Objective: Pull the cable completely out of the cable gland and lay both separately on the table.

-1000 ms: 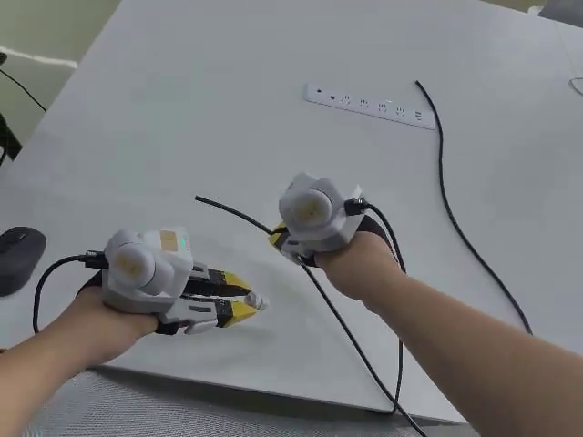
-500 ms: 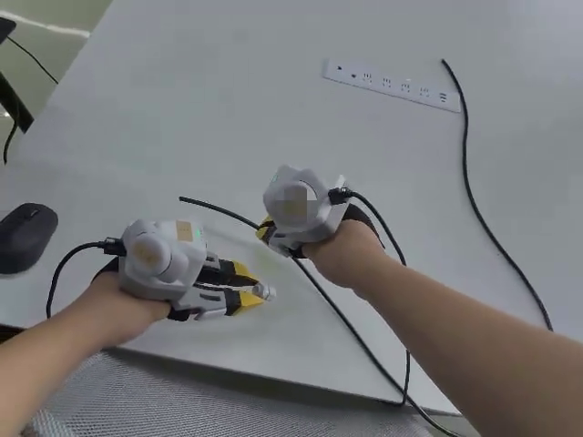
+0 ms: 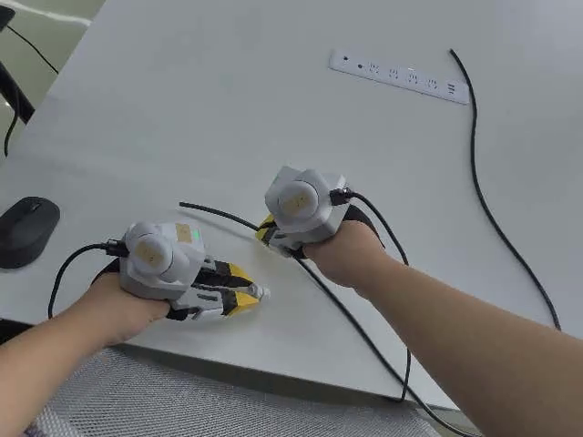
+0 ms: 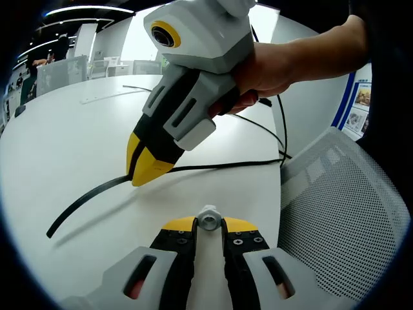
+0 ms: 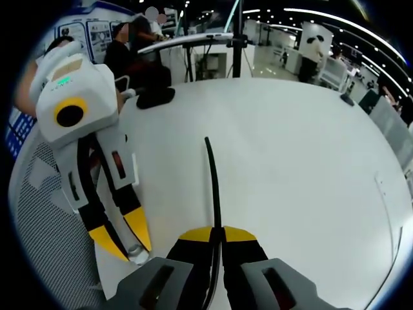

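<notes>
While the left gripper (image 3: 248, 297) rests at the near left of the table (image 3: 182, 100), its jaws are closed on the small white cable gland (image 3: 261, 293), which protrudes from their tips. The right gripper (image 3: 267, 233), just right and farther, is clamped on the black cable (image 3: 214, 212). The cable's free end lies on the table, apart from the gland.

In the head view we lose the cable (image 3: 214, 213) beneath the right claw (image 3: 266, 233), its tips masked by its housing; the cable's far end runs off the bottom edge.
</notes>
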`<state>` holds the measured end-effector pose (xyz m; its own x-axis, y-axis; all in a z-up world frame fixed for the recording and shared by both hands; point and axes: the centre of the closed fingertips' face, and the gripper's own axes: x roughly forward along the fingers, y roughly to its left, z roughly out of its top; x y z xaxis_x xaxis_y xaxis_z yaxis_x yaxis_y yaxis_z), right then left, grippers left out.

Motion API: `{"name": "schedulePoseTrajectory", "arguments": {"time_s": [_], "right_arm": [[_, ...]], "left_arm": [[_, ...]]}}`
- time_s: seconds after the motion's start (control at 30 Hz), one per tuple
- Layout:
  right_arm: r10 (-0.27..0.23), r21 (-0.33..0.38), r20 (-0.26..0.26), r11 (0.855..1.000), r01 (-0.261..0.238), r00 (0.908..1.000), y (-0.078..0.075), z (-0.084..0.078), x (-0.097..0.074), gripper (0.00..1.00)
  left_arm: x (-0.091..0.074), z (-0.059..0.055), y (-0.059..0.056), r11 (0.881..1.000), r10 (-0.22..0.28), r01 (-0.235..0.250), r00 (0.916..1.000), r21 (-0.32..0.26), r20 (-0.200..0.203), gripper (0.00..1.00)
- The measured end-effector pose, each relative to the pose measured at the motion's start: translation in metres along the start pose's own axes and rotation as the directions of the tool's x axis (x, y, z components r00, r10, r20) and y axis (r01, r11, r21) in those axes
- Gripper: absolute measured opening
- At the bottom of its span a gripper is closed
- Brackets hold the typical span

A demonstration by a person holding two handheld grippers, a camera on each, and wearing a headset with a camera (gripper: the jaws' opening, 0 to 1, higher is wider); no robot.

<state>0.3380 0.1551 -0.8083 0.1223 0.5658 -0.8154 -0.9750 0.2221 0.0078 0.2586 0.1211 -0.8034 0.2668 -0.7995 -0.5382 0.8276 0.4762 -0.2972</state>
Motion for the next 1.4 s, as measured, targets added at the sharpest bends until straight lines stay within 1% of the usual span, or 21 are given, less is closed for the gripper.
{"name": "schedulePoseTrajectory", "arguments": {"time_s": [0.17,0.27,0.4,0.5,0.63,0.73,0.97,1.07,1.17,1.23,1.27,1.4], "right_arm": [[0.003,0.008,-0.007,1.0,-0.003,1.0,0.0,-0.004,0.003,0.0],[0.006,0.016,-0.011,1.0,-0.006,0.9999,0.001,-0.007,0.004,0.0],[0.008,0.018,-0.014,1.0,-0.008,0.9999,0.003,-0.007,0.006,0.0],[0.008,0.013,-0.017,1.0,-0.008,0.9998,0.004,-0.007,0.006,0.0],[0.002,0.006,-0.021,1.0,-0.002,0.9998,0.004,-0.008,0.006,0.0],[0.005,0.026,-0.022,1.0,-0.004,0.9998,0.004,-0.008,0.007,0.0],[0.006,0.017,-0.05,1.0,-0.005,0.9987,0.005,-0.015,0.009,0.02],[0.004,0.021,-0.045,1.0,-0.003,0.999,0.005,-0.015,0.009,0.02],[0.003,0.017,-0.047,1.0,-0.002,0.9989,0.005,-0.015,0.009,0.03],[0.001,0.015,-0.048,1.0,0.0,0.9988,0.005,-0.014,0.009,0.06],[-0.002,0.013,-0.05,1.0,0.003,0.9988,0.004,-0.014,0.009,0.07],[-0.002,0.024,-0.043,1.0,0.003,0.9991,0.005,-0.013,0.009,0.08]], "left_arm": [[0.0,0.001,0.0,1.0,0.0,0.0,1.0,-0.001,0.001,0.15],[0.001,-0.001,0.0,1.0,0.0,0.0,0.9999,0.004,-0.01,0.15],[0.002,-0.002,0.0,1.0,0.001,0.0,0.9999,0.007,-0.015,0.16],[0.002,-0.004,0.0,1.0,0.006,-0.006,0.9996,0.019,-0.027,0.16],[0.001,-0.006,0.0,1.0,0.006,-0.005,0.9994,0.021,-0.035,0.16],[0.0,-0.006,0.0,1.0,0.01,-0.009,0.9993,0.025,-0.037,0.16],[0.0,-0.009,0.0,1.0,0.015,-0.014,0.9984,0.018,-0.054,0.16],[0.0,-0.013,0.0,1.0,0.015,-0.014,0.9974,0.02,-0.07,0.16],[0.0,-0.012,0.001,1.0,0.018,-0.017,0.9975,0.011,-0.069,0.16],[0.0,-0.013,0.001,1.0,0.019,-0.019,0.9969,0.002,-0.077,0.16],[0.0,-0.012,0.001,1.0,0.021,-0.02,0.9972,0.007,-0.072,0.16],[0.0,-0.013,0.001,1.0,0.02,-0.02,0.9971,-0.007,-0.074,0.16]]}}
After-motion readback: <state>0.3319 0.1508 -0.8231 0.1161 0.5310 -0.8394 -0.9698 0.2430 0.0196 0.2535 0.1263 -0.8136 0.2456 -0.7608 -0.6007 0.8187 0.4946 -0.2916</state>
